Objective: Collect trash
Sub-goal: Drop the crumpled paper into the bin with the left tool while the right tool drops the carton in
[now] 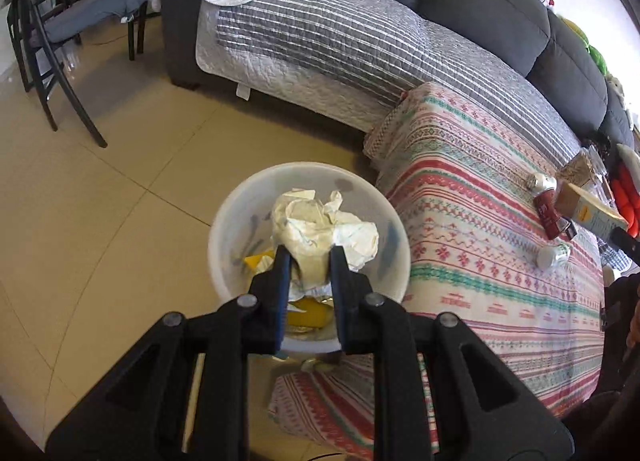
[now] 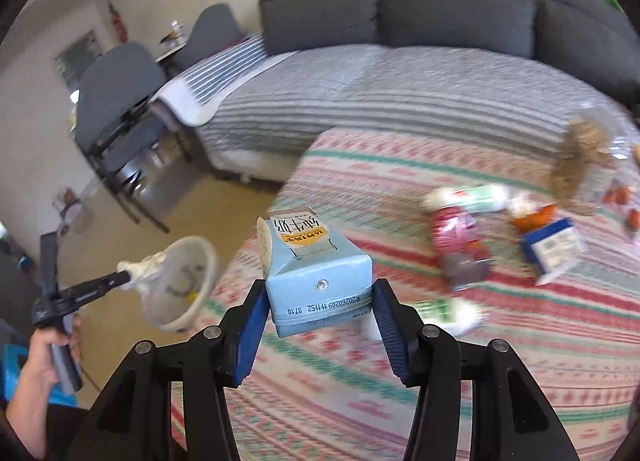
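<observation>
My left gripper [image 1: 310, 251] is shut on a crumpled white paper wad [image 1: 320, 231] and holds it over a white bin [image 1: 224, 237] that stands on the floor by the table. Yellow scraps [image 1: 308, 311] lie inside the bin. My right gripper [image 2: 320, 289] is shut on a light blue milk carton [image 2: 308, 265] and holds it above the patterned tablecloth [image 2: 400, 381]. The carton also shows at the right edge of the left wrist view [image 1: 588, 209]. The left gripper, paper and bin [image 2: 180, 285] appear at the left of the right wrist view.
On the table lie a red can [image 1: 550, 213], a white bottle [image 1: 554, 257], a small blue-and-white box [image 2: 554, 247], a crushed red can [image 2: 460, 245] and a brown bag [image 2: 580, 165]. A grey sofa with a striped quilt [image 1: 360, 33] stands behind. Dark chairs [image 1: 52, 37] stand at the left.
</observation>
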A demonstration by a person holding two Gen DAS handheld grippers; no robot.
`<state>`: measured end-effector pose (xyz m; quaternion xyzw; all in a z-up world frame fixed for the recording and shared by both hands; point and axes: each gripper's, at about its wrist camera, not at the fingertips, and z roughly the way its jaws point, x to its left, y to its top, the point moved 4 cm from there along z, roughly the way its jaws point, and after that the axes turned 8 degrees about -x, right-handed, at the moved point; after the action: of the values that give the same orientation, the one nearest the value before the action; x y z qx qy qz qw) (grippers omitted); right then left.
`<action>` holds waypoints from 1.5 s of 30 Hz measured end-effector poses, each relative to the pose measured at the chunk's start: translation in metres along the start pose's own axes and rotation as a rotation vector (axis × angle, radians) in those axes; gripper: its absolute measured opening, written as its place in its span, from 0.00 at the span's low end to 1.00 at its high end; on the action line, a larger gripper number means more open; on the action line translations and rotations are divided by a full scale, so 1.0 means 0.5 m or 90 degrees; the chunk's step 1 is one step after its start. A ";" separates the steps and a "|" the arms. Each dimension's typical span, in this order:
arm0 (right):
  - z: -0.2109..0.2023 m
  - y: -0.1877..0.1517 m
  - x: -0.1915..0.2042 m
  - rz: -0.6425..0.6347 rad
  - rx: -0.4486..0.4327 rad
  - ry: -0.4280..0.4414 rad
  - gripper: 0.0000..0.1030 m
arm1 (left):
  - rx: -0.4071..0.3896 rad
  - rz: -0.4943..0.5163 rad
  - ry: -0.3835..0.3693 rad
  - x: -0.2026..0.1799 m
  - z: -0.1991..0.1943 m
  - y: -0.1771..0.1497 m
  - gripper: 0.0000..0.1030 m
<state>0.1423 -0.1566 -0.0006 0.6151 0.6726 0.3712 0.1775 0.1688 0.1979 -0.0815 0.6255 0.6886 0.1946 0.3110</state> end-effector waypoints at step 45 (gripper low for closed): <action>0.263 -0.049 0.392 -0.137 0.062 0.085 0.85 | 0.010 -0.045 0.120 0.186 -0.083 -0.067 0.90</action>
<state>0.1813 0.0689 -0.0623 0.5210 0.7623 0.3570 0.1414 0.1138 0.2897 -0.0905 0.5822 0.7379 0.2362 0.2463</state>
